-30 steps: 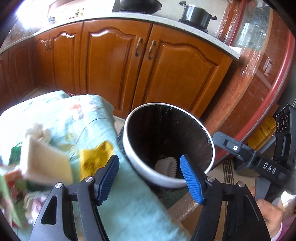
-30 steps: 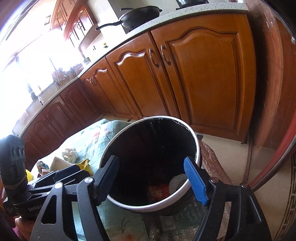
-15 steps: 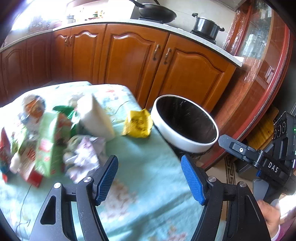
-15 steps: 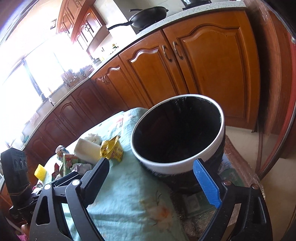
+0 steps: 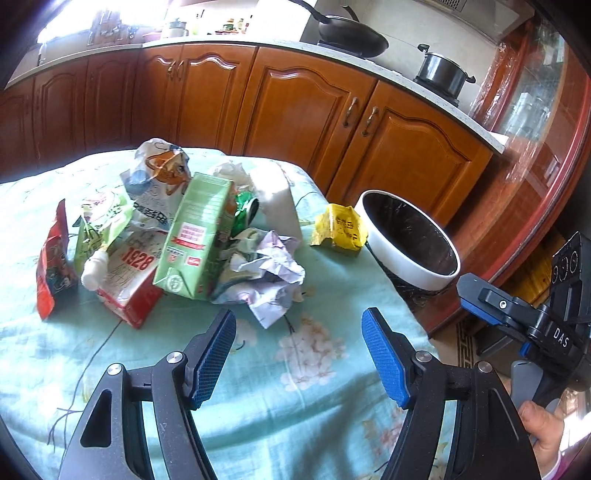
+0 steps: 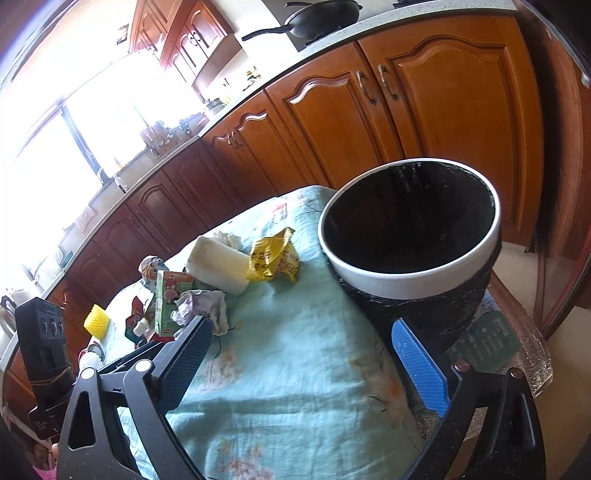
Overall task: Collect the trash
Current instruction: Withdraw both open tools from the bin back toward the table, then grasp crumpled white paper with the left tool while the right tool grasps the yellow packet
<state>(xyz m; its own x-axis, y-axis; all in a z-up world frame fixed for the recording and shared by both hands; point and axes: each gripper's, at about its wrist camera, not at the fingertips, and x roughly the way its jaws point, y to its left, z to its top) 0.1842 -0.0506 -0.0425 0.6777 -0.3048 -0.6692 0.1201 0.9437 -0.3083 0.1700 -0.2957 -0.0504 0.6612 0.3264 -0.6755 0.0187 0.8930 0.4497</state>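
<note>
A pile of trash lies on the light blue flowered tablecloth (image 5: 303, 398): a green carton (image 5: 195, 236), a red-and-white carton (image 5: 129, 273), crumpled paper (image 5: 269, 273), a white foam block (image 5: 277, 199), a red wrapper (image 5: 53, 258) and a yellow wrapper (image 5: 340, 229). A white-rimmed bin with a black liner (image 5: 410, 240) stands beside the table's right edge. My left gripper (image 5: 299, 354) is open and empty, just short of the crumpled paper. My right gripper (image 6: 295, 362) is open and empty over the cloth, near the bin (image 6: 410, 229); the yellow wrapper (image 6: 273, 258) lies ahead.
Brown wooden kitchen cabinets (image 5: 295, 110) run behind the table, with a wok (image 5: 351, 35) and a pot (image 5: 443, 74) on the counter. A yellow sponge-like thing (image 6: 96, 322) lies at the table's far side. A glass-fronted cabinet (image 5: 535, 129) stands to the right.
Both grippers have pulled back and up from over the bin toward the table. The left view has swung left, so the trash pile now lies ahead of it. Both stay open.
</note>
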